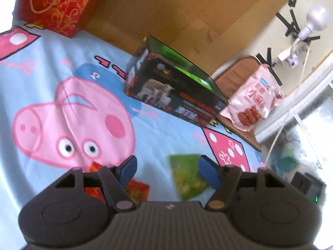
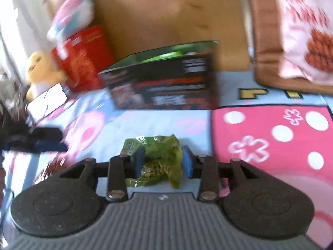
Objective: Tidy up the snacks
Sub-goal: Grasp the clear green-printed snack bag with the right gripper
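Right wrist view shows my right gripper [image 2: 162, 162] with its two blue pads pressed on a green snack packet [image 2: 158, 156]. The packet is thin crinkled foil, glossy, and it bulges between the pads above the blanket [image 2: 166, 123]. The blanket is soft printed cloth, light blue with a pink cartoon pig and a pink patch with white dots.

Behind the packet stands one dark cardboard box [image 2: 164, 83], rectangular, with its green lid flap raised. To the left of it I see one red box [image 2: 83, 60] with gold pattern and one yellow plush toy [image 2: 39, 68], round and fuzzy. At the upper right one pink plastic snack bag [image 2: 308, 33] leans on a brown cushion [image 2: 268, 41].

In the left wrist view, my left gripper [image 1: 167, 171] has its jaws apart and nothing is pressed between them. One red-orange packet [image 1: 138, 191], flat and shiny, lies on the blanket [image 1: 156, 129] under the left finger. The green packet [image 1: 187, 177] shows near the right finger, blurred; whether it touches that finger I cannot tell. The same dark box [image 1: 172, 89] and pink bag [image 1: 254, 102] stand further back, before a smooth wooden board [image 1: 187, 14]. One white lamp bulb [image 1: 316, 18] hangs at the wall.
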### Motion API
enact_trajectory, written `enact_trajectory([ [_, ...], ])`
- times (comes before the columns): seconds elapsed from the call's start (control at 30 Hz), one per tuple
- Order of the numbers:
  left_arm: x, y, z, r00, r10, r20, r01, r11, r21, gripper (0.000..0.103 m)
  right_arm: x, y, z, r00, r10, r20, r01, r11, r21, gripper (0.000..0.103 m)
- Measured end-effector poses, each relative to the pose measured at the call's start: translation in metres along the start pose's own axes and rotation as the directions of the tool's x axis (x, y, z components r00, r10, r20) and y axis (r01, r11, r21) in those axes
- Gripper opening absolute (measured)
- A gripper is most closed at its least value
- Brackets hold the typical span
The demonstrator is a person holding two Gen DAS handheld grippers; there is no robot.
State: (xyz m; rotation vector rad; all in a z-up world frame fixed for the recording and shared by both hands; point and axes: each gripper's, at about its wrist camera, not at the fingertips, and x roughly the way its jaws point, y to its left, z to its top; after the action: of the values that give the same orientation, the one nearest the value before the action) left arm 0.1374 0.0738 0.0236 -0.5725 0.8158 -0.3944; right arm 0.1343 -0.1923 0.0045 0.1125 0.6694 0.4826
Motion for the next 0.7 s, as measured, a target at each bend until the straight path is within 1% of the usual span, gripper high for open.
enact_trajectory([
  [0.07,0.002,-0.004,-0.004,1.0,-0.012,-0.018,0.012,1.0,0.003,0.066,-0.007,0.014,-0.01,0.999,0.042,-0.002,-0.042,0.999,-0.018,0.038],
  [0.1,0.003,-0.007,-0.006,1.0,-0.015,-0.023,0.015,1.0,0.005,0.066,-0.008,0.02,-0.015,0.999,0.047,0.007,-0.047,0.998,-0.032,0.037],
  [0.23,0.0,-0.015,-0.016,0.999,-0.033,-0.025,0.033,0.999,0.024,0.066,-0.018,0.034,-0.025,0.997,-0.014,0.076,0.02,0.996,-0.086,0.036],
  [0.37,0.0,-0.016,-0.027,0.997,-0.065,-0.049,0.066,0.998,0.01,0.066,-0.027,0.039,-0.035,0.991,-0.052,0.124,0.068,0.99,-0.123,0.034],
  [0.4,0.002,-0.016,-0.031,0.996,-0.07,-0.057,0.071,0.997,0.013,0.066,-0.031,0.042,-0.037,0.987,-0.06,0.146,0.08,0.987,-0.14,0.028],
  [0.43,0.004,-0.017,-0.033,0.995,-0.074,-0.065,0.075,0.997,0.015,0.066,-0.036,0.045,-0.039,0.982,-0.063,0.178,0.091,0.983,-0.157,0.027],
  [0.47,0.006,-0.016,-0.035,0.995,-0.075,-0.073,0.076,0.997,0.013,0.068,-0.04,0.05,-0.041,0.976,-0.061,0.208,0.099,0.98,-0.174,0.02],
  [0.53,0.01,-0.015,-0.036,0.994,-0.073,-0.083,0.073,0.997,0.0,0.073,-0.046,0.056,-0.046,0.966,-0.08,0.247,0.133,0.969,-0.207,0.016],
  [0.63,0.012,-0.019,-0.037,0.994,-0.072,-0.082,0.073,0.997,0.013,0.074,-0.044,0.056,-0.047,0.968,-0.095,0.231,0.143,0.969,-0.203,0.016],
  [0.7,0.013,-0.023,-0.041,0.995,-0.065,-0.079,0.068,0.997,0.037,0.074,-0.045,0.05,-0.046,0.972,-0.078,0.222,0.119,0.978,-0.173,0.015],
])
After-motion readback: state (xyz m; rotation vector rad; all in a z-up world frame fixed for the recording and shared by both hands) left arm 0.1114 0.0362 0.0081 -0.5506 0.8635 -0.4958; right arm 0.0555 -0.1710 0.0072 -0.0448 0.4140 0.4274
